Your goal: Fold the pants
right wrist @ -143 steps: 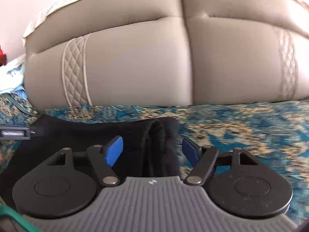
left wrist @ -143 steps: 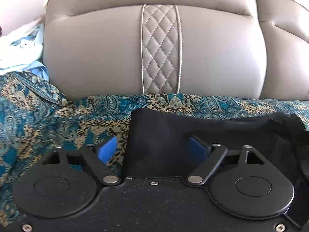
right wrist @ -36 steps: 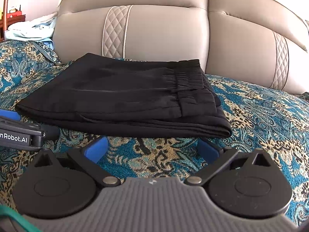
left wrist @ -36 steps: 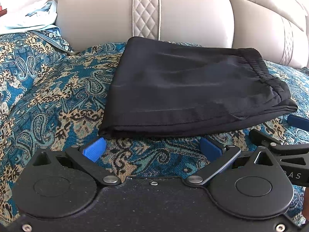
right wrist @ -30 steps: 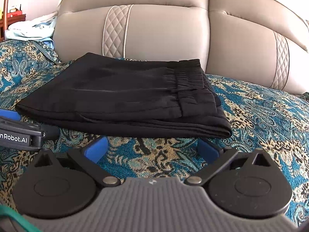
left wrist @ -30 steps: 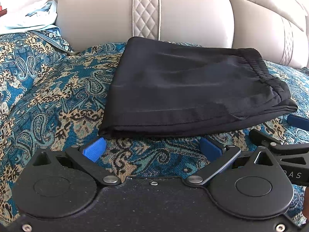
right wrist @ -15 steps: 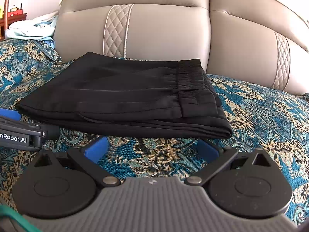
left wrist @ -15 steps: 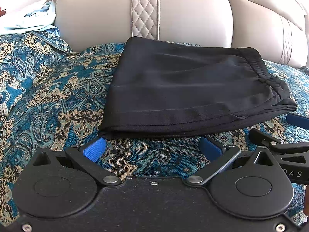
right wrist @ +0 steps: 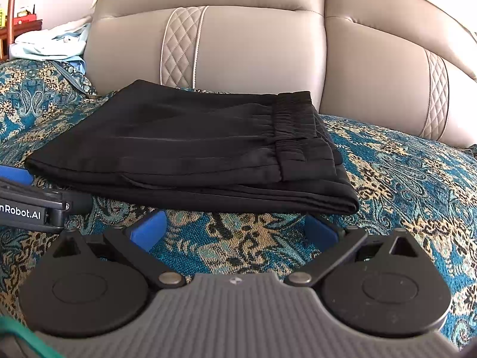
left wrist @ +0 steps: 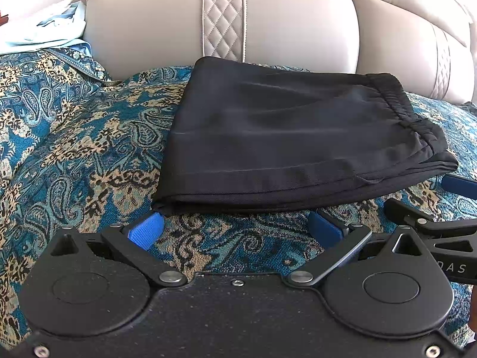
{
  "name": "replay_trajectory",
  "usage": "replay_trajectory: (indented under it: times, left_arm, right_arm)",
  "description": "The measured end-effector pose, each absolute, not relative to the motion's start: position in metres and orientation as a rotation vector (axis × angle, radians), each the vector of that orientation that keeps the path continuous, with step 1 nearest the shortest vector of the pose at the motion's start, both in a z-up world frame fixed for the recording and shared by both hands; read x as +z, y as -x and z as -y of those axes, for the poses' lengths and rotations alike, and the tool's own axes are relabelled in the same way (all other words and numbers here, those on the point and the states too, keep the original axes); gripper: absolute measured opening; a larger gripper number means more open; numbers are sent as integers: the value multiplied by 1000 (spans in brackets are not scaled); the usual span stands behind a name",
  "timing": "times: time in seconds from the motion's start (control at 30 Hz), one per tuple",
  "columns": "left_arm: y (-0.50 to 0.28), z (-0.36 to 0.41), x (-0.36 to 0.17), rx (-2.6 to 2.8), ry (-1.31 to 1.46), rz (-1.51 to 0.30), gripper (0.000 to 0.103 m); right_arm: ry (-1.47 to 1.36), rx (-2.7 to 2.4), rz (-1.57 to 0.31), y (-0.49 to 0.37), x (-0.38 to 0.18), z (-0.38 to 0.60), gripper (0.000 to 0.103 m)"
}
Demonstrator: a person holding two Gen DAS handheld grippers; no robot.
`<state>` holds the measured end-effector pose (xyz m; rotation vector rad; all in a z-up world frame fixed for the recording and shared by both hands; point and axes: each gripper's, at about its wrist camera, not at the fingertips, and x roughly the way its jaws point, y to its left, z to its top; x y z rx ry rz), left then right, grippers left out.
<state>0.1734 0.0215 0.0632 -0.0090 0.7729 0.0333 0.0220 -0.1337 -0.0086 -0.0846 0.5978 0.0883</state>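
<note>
Black smooth-fabric pants (left wrist: 286,143) with gathered elastic waistband: folded flat rectangle on teal-and-gold paisley woven cover (left wrist: 74,149), before tan padded leather backrest (left wrist: 298,29) | left gripper (left wrist: 235,229): jaws spread, empty, just short of fold | right gripper (right wrist: 235,231): same.

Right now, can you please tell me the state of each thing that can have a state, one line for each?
Pants: folded into a flat stack, lying on the patterned cover, held by nothing.
Left tongs: open, empty, just short of the near edge of the pants.
Right tongs: open, empty, just short of the near edge of the pants.
Patterned cover: spread over the seat, slightly rumpled.
Pale cloth: crumpled in a heap, far left.
</note>
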Motion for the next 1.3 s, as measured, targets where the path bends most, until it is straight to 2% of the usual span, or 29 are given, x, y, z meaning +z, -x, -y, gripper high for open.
replay_trajectory:
  times: [1.3]
  left_arm:
    - [-170,-19,65,29,6,-757,103]
  right_arm:
    - [85,88,-599,-22,-8,133,103]
